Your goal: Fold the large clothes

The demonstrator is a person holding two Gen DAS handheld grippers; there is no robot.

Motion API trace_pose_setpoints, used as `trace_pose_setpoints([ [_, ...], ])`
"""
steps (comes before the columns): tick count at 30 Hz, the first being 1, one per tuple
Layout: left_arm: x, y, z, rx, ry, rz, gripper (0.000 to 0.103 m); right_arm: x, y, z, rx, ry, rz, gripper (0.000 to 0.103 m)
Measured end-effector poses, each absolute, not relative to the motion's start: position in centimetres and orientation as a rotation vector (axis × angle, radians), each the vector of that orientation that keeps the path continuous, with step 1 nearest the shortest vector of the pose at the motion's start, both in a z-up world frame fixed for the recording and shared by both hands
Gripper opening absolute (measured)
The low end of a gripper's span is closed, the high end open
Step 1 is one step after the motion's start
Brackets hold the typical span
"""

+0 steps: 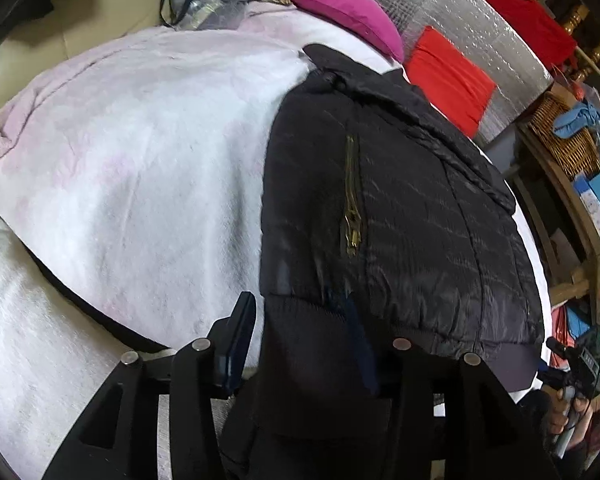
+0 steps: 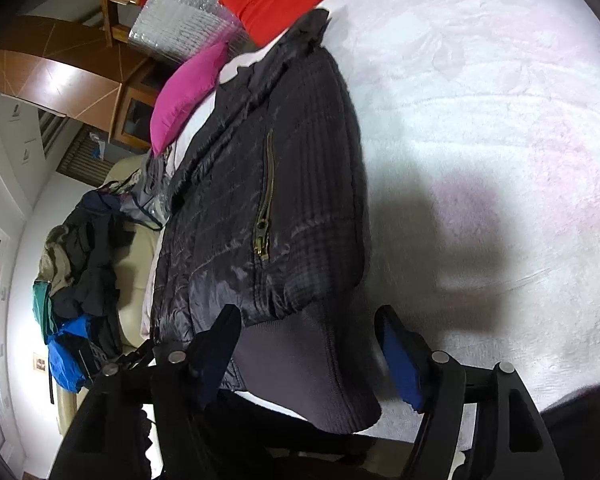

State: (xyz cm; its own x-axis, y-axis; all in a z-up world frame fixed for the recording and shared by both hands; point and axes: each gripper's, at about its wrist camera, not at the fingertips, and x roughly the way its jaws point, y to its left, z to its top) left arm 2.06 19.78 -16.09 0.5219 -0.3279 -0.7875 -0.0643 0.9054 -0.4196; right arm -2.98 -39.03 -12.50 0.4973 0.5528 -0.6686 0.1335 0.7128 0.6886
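Both grippers (image 1: 296, 344) (image 2: 312, 344) open astride black jacket (image 1: 400, 216) hem, blanket (image 2: 480, 100) beneath.

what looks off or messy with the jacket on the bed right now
The black quilted jacket lies folded and fairly neat on the white fleece blanket. Only its ribbed hem hangs over the bed's edge, and its collar end is rumpled.

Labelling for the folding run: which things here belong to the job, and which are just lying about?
Part of the job:
- black jacket, laid on the bed
- white blanket under it
- left hand-held gripper, right hand-held gripper, both at the hem, jaws open

Just lying about:
- pink cushion
- red cushion
- clothes pile
- wicker basket
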Motion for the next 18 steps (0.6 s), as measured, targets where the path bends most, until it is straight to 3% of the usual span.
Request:
trace_pose_setpoints([
  [4,2.3,19.3,-16.6,-0.428,1.028,-0.167,0.047,-2.9,-38.0,-12.2,0.724,1.039,0.295,0.068],
  [7,3.0,19.2,-17.2,-0.413,1.053,-0.146,0.033,-2.3,-37.6,-13.2,0.704,1.096,0.269,0.039],
  [11,2.8,19.5,-17.3,-0.430,1.048,-0.146,0.019,-2.4,-37.6,-13.5,0.672,1.107,0.252,0.011],
  [14,2.6,19.4,-17.0,-0.423,1.038,-0.155,0.015,-2.7,-37.7,-12.8,0.663,1.089,0.264,0.009],
  [18,2.6,19.4,-16.9,-0.412,1.041,-0.152,0.016,-2.7,-38.0,-12.9,0.681,1.094,0.268,0.009],
])
